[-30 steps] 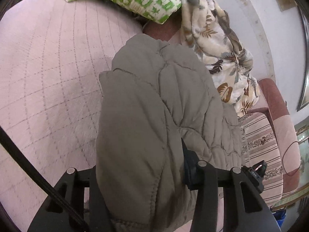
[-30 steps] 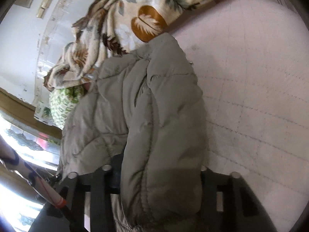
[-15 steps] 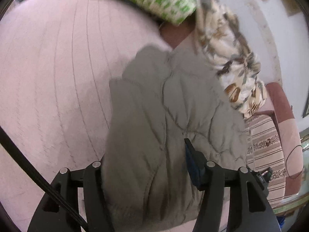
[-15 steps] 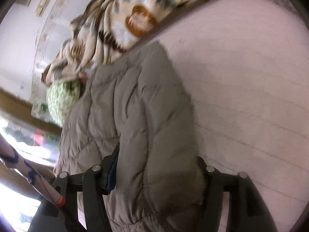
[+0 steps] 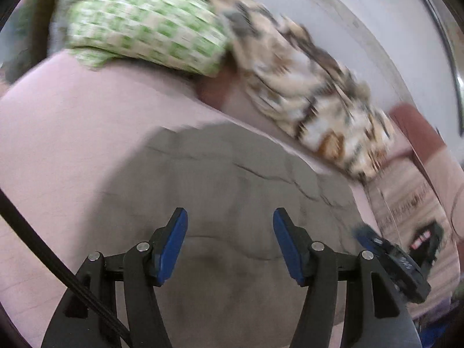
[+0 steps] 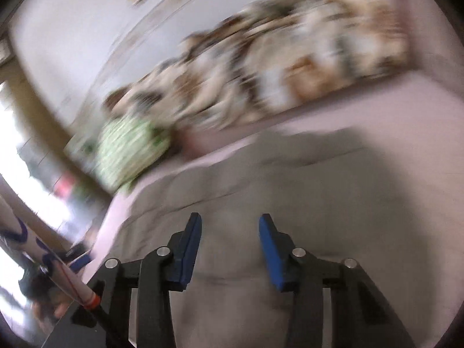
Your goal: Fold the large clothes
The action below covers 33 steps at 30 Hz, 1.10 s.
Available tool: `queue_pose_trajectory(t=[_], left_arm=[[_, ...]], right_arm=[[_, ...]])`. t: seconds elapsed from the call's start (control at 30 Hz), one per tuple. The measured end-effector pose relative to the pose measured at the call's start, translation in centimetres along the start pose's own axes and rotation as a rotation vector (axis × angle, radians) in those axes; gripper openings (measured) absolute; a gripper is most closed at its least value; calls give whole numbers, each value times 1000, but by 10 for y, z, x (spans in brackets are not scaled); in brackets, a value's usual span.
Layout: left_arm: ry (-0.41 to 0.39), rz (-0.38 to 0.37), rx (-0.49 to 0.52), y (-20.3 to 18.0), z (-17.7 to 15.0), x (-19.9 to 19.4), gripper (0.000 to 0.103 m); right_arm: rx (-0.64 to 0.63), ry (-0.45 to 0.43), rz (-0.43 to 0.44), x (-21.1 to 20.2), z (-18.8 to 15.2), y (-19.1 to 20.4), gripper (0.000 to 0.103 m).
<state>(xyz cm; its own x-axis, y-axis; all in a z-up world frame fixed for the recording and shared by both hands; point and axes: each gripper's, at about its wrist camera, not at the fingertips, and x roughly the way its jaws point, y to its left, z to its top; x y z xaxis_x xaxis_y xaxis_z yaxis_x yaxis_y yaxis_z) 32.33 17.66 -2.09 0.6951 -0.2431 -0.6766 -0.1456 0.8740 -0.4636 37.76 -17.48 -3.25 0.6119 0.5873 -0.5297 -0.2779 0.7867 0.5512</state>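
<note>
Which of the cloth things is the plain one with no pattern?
The grey quilted jacket, lying flat on the pink bed cover just beyond the fingers. The green checked cloth and the leaf-print cloth behind it are both patterned.

Grey-olive quilted puffer jacket, padded fabric with stitched seams, folded into compact bundle, lying flat on pale pink quilted bed cover, just below patterned bedding; blurred view, details unclear

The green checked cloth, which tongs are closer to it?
Left, probably. The cloth lies up left of the left tongs. From the right tongs it sits farther left, past the grey jacket.
</note>
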Motion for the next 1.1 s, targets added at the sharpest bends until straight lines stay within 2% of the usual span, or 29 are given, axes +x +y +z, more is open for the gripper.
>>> queue_pose_trajectory(t=[0.07, 0.13, 0.2, 0.23, 0.27, 0.33, 0.37, 0.47, 0.57, 0.6, 0.67, 0.73, 0.8, 0.87, 0.97, 1.03, 1.1], left_arm=[[50, -5, 3, -7, -2, 25, 60], [57, 65, 38, -9, -8, 45, 60], [27, 145, 117, -12, -11, 52, 60], [12, 194, 135, -11, -10, 52, 60], [6, 202, 122, -8, -8, 50, 60], [5, 190, 75, 3, -4, 45, 60], [-4, 213, 51, 9, -2, 41, 60], [-28, 318, 14, 25, 4, 33, 60], [-37, 382, -27, 40, 5, 22, 60], [-44, 413, -34, 42, 6, 21, 60], [-46, 442, -49, 48, 6, 19, 60], [-38, 442, -70, 53, 5, 20, 60], [-59, 440, -83, 53, 1, 14, 60], [-102, 464, -48, 43, -4, 3, 60], [-201, 588, 43, 22, -13, -13, 63], [-293, 677, 123, 7, -25, -30, 71], [-391, 726, 173, -4, -35, -54, 74]], right_arm=[[-10, 43, 69, 23, -9, 12, 45], [14, 54, 62, 45, -15, 9, 44], [26, 52, 39, 51, -15, -1, 33], [31, 49, 5, 52, -13, -11, 16], [37, 46, -16, 51, -11, -17, 5], [107, 9, -68, 38, -4, -48, 4], [157, -11, -83, 32, 0, -63, 4], [315, -80, -151, 6, 9, -110, 4], [345, -117, -244, -15, 16, -128, 5], [316, -134, -306, -26, 19, -127, 9], [250, -163, -394, -41, 23, -118, 25], [206, -172, -382, -55, 22, -108, 35], [160, -153, -342, -65, 17, -96, 37], [103, -125, -330, -67, 8, -86, 44], [48, -42, -316, -63, -10, -84, 45], [27, 24, -348, -54, -21, -92, 45], [-10, 31, -404, -54, -26, -96, 45]])
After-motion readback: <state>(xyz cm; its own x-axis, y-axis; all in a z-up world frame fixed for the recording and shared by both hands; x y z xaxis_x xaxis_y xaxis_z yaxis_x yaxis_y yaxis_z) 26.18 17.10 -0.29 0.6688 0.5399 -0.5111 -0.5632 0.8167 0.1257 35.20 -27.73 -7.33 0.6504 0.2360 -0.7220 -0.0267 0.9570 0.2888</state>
